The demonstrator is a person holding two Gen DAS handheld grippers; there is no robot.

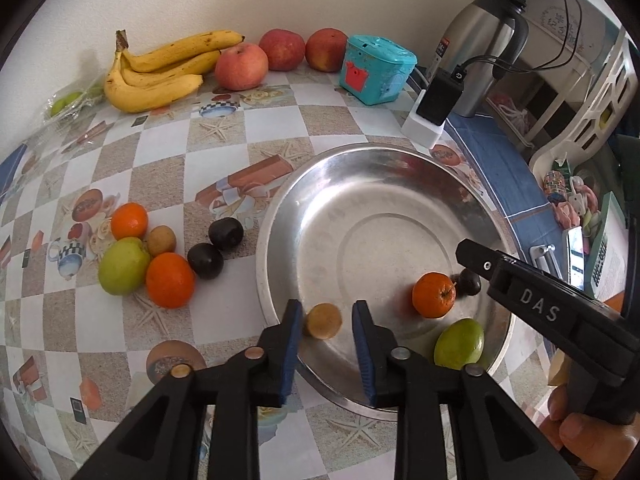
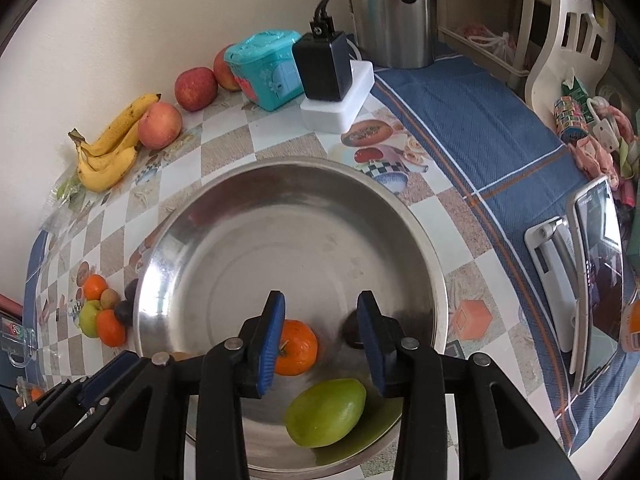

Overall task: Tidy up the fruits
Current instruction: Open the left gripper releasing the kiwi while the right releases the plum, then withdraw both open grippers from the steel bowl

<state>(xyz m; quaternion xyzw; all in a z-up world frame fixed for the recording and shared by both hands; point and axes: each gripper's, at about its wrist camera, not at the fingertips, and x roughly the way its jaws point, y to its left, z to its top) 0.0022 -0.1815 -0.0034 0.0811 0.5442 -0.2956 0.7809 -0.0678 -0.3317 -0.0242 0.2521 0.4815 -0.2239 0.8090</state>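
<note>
Left wrist view: left gripper (image 1: 326,316) jaws wide apart, small brown fruit (image 1: 323,321) between them in the steel bowl (image 1: 360,168), seemingly just released.
Right gripper (image 2: 321,320): jaws open, holding nothing, over orange (image 2: 296,347) and green fruit (image 2: 326,412).
Next: fetch the loose fruit pile (image 1: 152,264) left of the jaws.
Hidden: dark fruit (image 2: 351,332) half behind the right jaw.

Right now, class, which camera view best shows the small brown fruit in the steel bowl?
The left wrist view: the brown fruit sits unobstructed between that gripper's open fingers. In the right wrist view only a sliver shows behind gripper parts.
</note>
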